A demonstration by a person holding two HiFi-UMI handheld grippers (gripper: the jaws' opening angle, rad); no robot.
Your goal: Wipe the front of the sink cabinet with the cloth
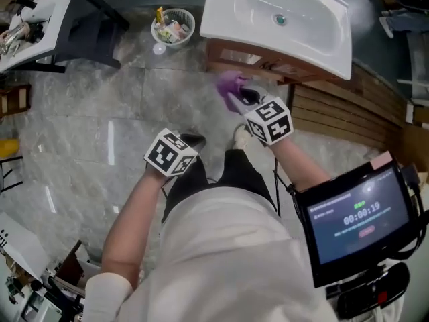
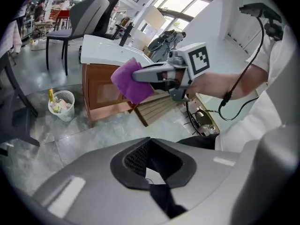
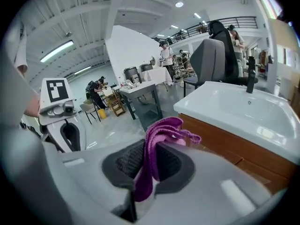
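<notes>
The right gripper [image 3: 149, 165] has its fingers pinching the purple cloth [image 3: 157, 139]. A bunched fold stands up past the fingertips and a tail hangs down between them. The left gripper [image 2: 150, 167] has its fingers pressed together with nothing between them. It hangs low and nearer the person, well apart from the work.

What the next move depends on is where the sink cabinet [image 3: 234, 146] lies from the cloth. In the right gripper view its wooden front runs far and to the right of the fingertips, under the white basin [image 3: 243, 109], and open floor shows between the cloth and the wood. The cloth therefore looks near the panel but apart from it (the left gripper view lays the cloth over the cabinet front, so it does not settle contact).

The panel's long axis runs left to right beneath the basin rim. The right gripper is clearly the nearer one. I judge that the cloth needs to be carried farther and rightward until its free fold lies flat on the wood, before any stroke is made along the panel.
</notes>
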